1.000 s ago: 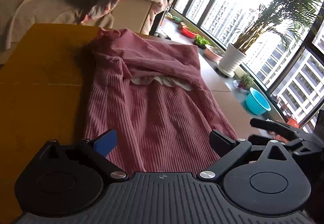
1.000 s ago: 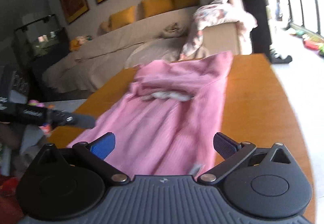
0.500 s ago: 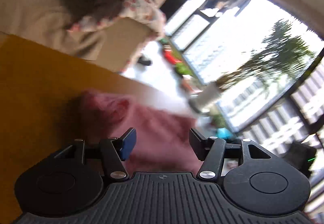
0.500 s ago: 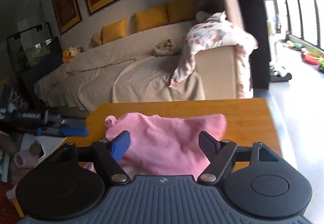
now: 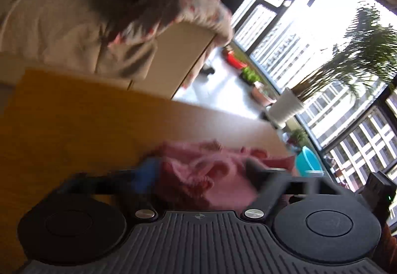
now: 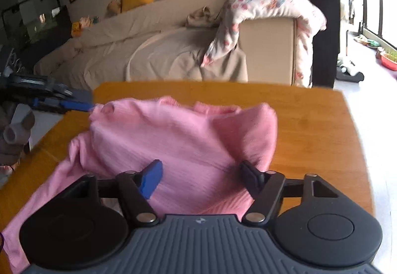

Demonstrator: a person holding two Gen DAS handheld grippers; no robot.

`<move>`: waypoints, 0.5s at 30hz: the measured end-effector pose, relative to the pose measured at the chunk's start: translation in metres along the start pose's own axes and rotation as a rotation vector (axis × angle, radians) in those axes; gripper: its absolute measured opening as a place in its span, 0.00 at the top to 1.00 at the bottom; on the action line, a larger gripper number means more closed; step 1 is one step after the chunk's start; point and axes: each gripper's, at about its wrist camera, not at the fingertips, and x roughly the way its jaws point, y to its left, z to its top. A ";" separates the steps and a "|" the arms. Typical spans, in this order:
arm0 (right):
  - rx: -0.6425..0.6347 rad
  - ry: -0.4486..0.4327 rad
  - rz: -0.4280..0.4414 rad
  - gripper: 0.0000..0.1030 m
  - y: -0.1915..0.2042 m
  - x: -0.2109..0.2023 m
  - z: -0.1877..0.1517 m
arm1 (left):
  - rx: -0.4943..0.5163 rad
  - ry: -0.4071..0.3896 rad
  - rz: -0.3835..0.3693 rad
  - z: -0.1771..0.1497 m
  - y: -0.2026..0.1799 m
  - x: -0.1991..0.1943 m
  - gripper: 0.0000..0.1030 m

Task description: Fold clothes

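A pink ribbed sweater (image 6: 173, 140) lies on the orange wooden table (image 6: 310, 125), its near part folded over toward the far end. My right gripper (image 6: 201, 176) is open, its fingers low over the sweater's folded edge. In the blurred left wrist view the sweater (image 5: 211, 174) bunches between the fingers of my left gripper (image 5: 201, 172), which is open around the cloth. The left gripper also shows in the right wrist view (image 6: 62, 104) at the sweater's far left corner.
A beige sofa (image 6: 161, 50) with a floral blanket (image 6: 268, 8) stands beyond the table's far edge. Windows, a potted palm (image 5: 287, 110) and a teal bowl (image 5: 307, 160) are to the right. The table edge (image 6: 357, 150) runs close on the right.
The sweater's near half has been carried toward the far end and now lies folded and bunched. Both grippers moved forward; their fingers stand closer together than one second ago.
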 end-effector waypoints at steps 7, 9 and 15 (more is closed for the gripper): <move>0.151 0.024 -0.024 0.35 -0.050 0.021 0.028 | -0.053 0.144 -0.026 0.002 0.017 0.041 0.00; 0.216 0.056 0.002 0.35 -0.064 0.038 0.027 | -0.036 0.145 0.002 0.001 0.022 0.054 0.00; 0.293 0.038 0.187 0.30 -0.067 0.068 0.027 | 0.127 0.111 0.071 -0.008 0.007 0.076 0.00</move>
